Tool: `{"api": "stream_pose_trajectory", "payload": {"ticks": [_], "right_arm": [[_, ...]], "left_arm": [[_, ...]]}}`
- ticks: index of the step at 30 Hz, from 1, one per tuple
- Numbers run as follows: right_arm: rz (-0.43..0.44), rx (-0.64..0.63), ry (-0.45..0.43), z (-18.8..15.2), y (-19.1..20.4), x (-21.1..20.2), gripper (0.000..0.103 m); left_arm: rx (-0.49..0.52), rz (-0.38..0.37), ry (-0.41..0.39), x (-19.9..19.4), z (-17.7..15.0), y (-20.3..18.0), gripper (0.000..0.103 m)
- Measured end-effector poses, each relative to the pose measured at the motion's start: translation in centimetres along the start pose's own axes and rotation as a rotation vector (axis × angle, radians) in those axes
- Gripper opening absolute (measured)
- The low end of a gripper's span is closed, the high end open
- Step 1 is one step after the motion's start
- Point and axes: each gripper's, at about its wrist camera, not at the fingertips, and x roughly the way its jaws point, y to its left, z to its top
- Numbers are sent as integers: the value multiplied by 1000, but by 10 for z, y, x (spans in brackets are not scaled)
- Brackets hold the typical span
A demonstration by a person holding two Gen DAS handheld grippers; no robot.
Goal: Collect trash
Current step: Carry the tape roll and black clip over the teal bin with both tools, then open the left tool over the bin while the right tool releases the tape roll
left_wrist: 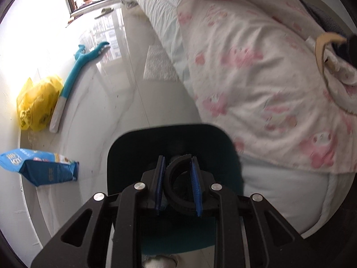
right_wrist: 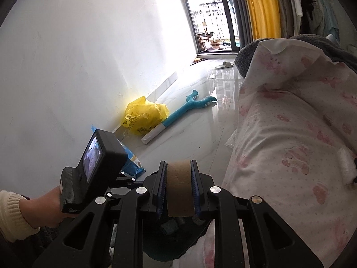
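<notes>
Trash in transit: right gripper (right_wrist: 178,186) is clamped on 1 cardboard tube (right_wrist: 179,187) above a dark bin (right_wrist: 171,243), whose handle (left_wrist: 176,186) the left gripper (left_wrist: 177,184) grips. Likely still to collect: 1 yellow bag (left_wrist: 36,103) at the floor's wall edge and 1 blue packet (left_wrist: 40,166) nearer. Most work remains.

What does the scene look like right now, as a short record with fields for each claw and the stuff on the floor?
left claw: shut on a black curved handle of a dark teal bin
right claw: shut on a brown cardboard tube
floor by wall: yellow plastic bag, blue snack packet, blue plush toy
bed: pink-patterned quilt
</notes>
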Motion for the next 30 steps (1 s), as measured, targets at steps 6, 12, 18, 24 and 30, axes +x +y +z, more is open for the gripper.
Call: {"api": "stream_pose_trajectory", "payload": {"ticks": [6, 12, 18, 24, 30], "right_arm": [[12, -9, 28, -4, 17, 19, 21], [25, -11, 65, -9, 30, 41, 21], [30, 7, 122, -18, 35, 67, 21], [34, 28, 197, -30, 40, 98, 21], [30, 80, 274, -44, 36, 131, 21]], "left_arm": [[-32, -5, 92, 11, -23, 21, 25], [-63, -5, 147, 16, -40, 41, 26], [-86, -14, 117, 3, -46, 56, 47], [-107, -48, 10, -21, -42, 66, 64], [-108, -38, -108, -48, -36, 70, 68]]}}
